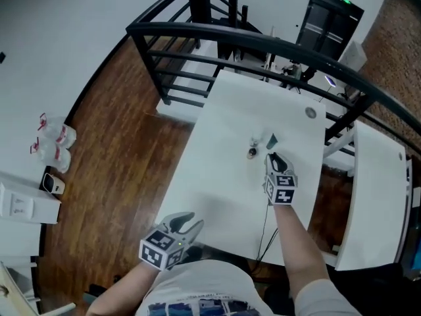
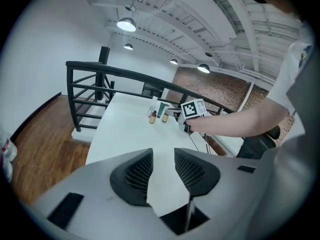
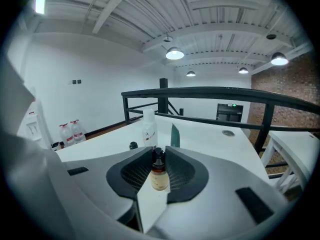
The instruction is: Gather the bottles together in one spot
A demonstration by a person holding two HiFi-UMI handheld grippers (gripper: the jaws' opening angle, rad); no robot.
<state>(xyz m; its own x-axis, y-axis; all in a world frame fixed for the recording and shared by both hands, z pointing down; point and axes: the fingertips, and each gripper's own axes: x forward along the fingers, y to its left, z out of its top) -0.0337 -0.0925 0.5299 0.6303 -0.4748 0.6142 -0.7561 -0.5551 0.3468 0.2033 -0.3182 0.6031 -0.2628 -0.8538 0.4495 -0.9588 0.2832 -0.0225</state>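
Note:
On the white table [image 1: 223, 176] stand a tall clear bottle [image 1: 254, 140], a small dark-capped amber bottle [image 1: 251, 153] and a green tube [image 1: 272, 139], close together. My right gripper [image 1: 271, 158] is just beside them, shut on another small amber bottle [image 3: 159, 178] with a black cap, held upright between the jaws. In the right gripper view the clear bottle [image 3: 148, 126], green tube [image 3: 175, 135] and dark-capped bottle [image 3: 133, 145] lie just ahead. My left gripper [image 1: 193, 220] hangs open and empty over the table's near left edge. From the left gripper [image 2: 162, 171] the bottle group [image 2: 152, 116] is far off.
A black metal railing [image 1: 263, 41] runs round the table's far side. Water jugs [image 1: 56, 143] stand on the wood floor at the left. A second white table [image 1: 378, 196] lies to the right. A round grommet [image 1: 310, 112] sits in the tabletop, and a cable [image 1: 263, 232] hangs off the near edge.

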